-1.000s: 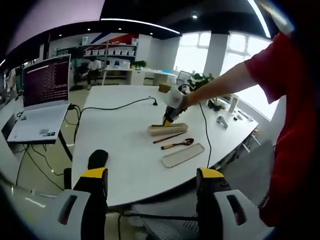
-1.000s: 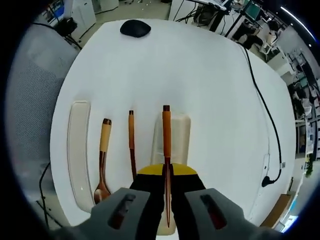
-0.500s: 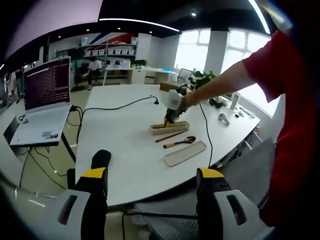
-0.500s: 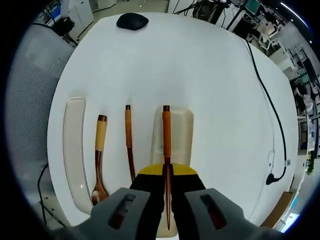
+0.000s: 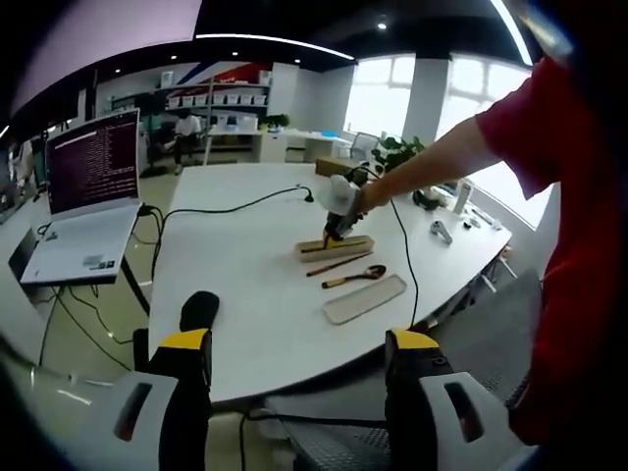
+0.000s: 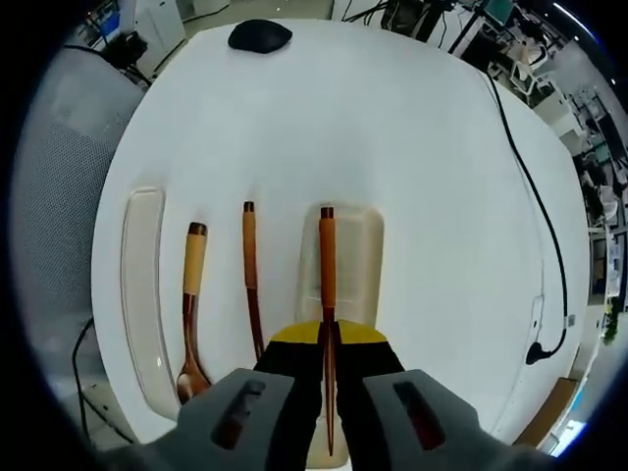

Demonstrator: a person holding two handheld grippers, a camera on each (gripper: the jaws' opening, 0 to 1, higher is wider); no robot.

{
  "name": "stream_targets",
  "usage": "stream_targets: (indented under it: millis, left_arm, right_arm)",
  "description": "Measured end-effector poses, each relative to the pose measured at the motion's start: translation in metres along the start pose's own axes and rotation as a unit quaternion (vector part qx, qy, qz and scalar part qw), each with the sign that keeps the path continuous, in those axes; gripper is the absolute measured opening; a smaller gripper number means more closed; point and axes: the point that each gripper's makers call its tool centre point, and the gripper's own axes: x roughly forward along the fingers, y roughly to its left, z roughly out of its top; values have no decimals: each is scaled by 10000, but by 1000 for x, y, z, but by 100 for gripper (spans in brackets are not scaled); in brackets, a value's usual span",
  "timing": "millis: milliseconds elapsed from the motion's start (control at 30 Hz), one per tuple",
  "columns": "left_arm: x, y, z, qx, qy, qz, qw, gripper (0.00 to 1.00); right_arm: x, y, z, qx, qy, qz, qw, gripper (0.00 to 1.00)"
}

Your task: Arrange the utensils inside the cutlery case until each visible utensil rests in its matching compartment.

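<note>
In the right gripper view my right gripper (image 6: 328, 345) is shut on a wooden chopstick (image 6: 327, 285), held lengthwise over the beige cutlery case (image 6: 361, 257). Left of the case lie a second chopstick (image 6: 251, 275), a wooden spoon (image 6: 190, 304) and the case's lid (image 6: 140, 294), all parallel on the white table (image 6: 373, 128). In the left gripper view my left gripper (image 5: 294, 378) hangs open near the table's edge, far from the utensils. There the right gripper (image 5: 340, 211), held by a person's arm, stands over the case (image 5: 337, 247), with the spoon (image 5: 353, 276) and lid (image 5: 363, 298) in front of it.
A black mouse (image 6: 259, 35) lies at the far end of the table. A black cable (image 6: 520, 196) runs along its right side. An open laptop (image 5: 83, 186) stands on a side table at the left. A grey mesh chair (image 6: 59, 157) stands beside the table.
The right gripper has moved slightly, so the chopstick now lies a little further over the case. The left gripper stays open and still.
</note>
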Motion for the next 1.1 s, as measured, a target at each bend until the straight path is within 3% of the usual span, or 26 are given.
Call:
stream_targets:
  millis: [533, 700, 833, 1100]
  left_arm:
    - [-1, -4, 6, 174, 10, 113, 9998, 73]
    - [0, -3, 8, 168, 11, 85, 9998, 73]
    - [3, -8, 18, -49, -188, -77, 9998, 73]
    - [3, -10, 21, 37, -206, -146, 9997, 74]
  right_arm:
    - [0, 0, -2, 328, -184, 23, 9993, 0]
    - [-7, -1, -4, 434, -227, -53, 9988, 4]
    - [-14, -2, -7, 557, -217, -115, 9981, 5]
    - [-24, 3, -11, 683, -221, -236, 9971, 6]
